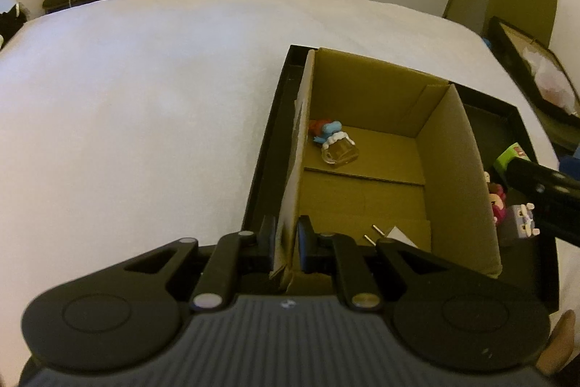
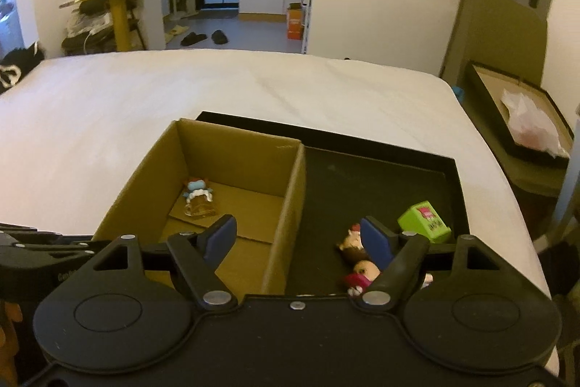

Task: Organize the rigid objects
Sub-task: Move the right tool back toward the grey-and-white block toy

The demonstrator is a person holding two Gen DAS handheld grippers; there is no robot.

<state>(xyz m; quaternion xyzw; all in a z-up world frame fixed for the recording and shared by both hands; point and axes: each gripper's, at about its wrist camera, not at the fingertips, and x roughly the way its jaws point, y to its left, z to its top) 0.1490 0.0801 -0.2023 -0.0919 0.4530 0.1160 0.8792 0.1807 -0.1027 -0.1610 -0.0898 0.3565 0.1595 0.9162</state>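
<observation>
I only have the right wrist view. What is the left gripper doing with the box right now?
Observer: The left gripper has its jaws closed on the left wall of the cardboard box, near its close corner.
Operator: Anything in the box besides the blue figure and bottle?
Observer: A white piece with two metal pins, at the near end.
Operator: More toys in the tray?
Observer: A grey block figure beside the pink doll.

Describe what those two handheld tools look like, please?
Both are black plastic with round discs, linked bars and silver rivets. The left tool has black pads and a ribbed grey body. The right tool has blue pads.
</observation>
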